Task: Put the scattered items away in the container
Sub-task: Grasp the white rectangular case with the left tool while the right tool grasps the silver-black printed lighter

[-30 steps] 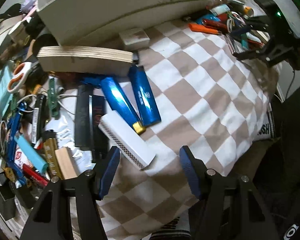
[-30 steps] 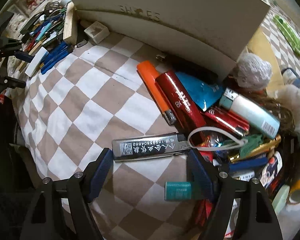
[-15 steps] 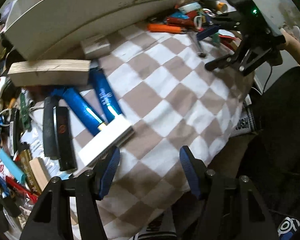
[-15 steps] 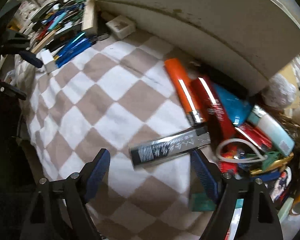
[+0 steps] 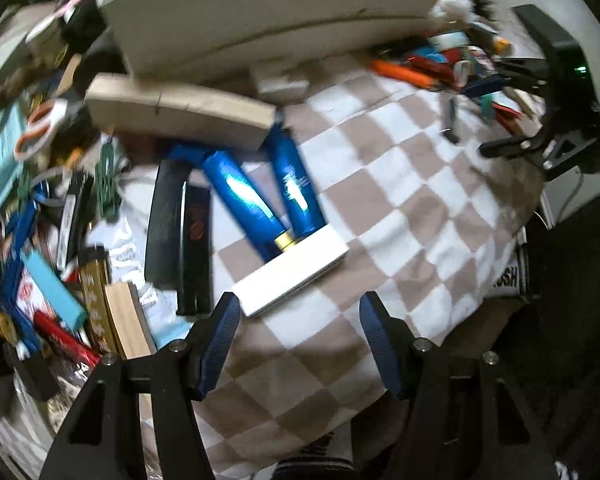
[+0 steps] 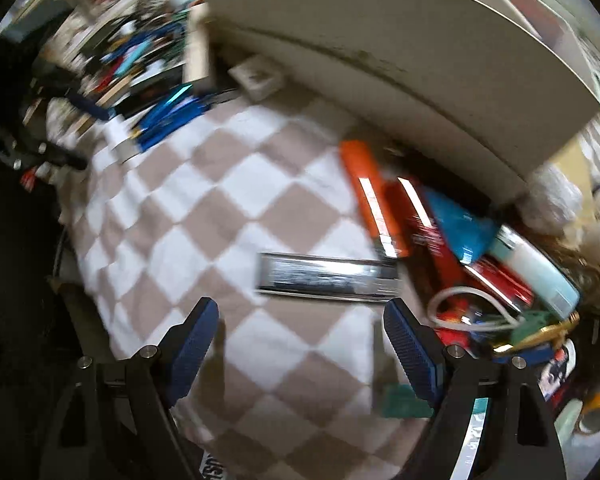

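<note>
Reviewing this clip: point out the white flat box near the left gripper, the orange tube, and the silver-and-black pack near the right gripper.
white flat box (image 5: pixel 290 276), left wrist view, middle of its top face.
orange tube (image 6: pixel 370 196), right wrist view, middle of its body.
silver-and-black pack (image 6: pixel 328 276), right wrist view, centre of its printed face.

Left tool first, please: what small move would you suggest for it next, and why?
Probably ease the left tool forward and down so its open fingers straddle the white box. That box lies flat on the checkered cloth just ahead of the fingertips, touching nothing but the ends of two blue tubes, and nothing is between the fingers yet. It looks like the nearest loose item to pick up.
</note>
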The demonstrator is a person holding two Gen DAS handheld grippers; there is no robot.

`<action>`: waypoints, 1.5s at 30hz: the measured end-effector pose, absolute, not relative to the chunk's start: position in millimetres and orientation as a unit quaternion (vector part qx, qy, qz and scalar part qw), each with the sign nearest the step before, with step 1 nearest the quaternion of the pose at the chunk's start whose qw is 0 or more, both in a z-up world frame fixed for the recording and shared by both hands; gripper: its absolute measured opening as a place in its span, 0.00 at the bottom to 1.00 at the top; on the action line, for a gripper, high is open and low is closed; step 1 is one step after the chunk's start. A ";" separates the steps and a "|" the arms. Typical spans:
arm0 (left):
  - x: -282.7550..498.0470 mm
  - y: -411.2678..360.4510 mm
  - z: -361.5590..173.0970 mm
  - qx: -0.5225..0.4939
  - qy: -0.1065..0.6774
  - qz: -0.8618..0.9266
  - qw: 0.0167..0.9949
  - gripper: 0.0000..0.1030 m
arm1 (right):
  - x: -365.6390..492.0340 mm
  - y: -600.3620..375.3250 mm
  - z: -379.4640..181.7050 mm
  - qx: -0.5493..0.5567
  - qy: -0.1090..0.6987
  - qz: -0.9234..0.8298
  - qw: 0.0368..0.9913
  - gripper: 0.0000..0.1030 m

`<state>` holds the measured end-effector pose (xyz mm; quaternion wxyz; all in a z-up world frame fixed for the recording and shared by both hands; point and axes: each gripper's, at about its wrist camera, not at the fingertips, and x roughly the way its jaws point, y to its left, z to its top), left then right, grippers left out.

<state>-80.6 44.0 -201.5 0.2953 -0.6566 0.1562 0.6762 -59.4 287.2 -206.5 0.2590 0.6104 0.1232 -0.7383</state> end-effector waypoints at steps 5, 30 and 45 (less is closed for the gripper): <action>-82.5 45.0 -208.5 -0.678 0.129 0.665 0.284 0.68 | -58.5 303.9 -212.5 0.612 0.124 -0.739 0.251 0.82; -97.8 39.5 -221.6 -0.723 -0.011 0.656 0.216 0.81 | -157.8 262.8 -229.6 0.653 0.092 -0.730 0.178 0.89; -105.2 43.2 -225.8 -0.718 -0.007 0.664 0.208 0.65 | -183.1 278.4 -216.9 0.682 0.044 -0.716 0.140 0.79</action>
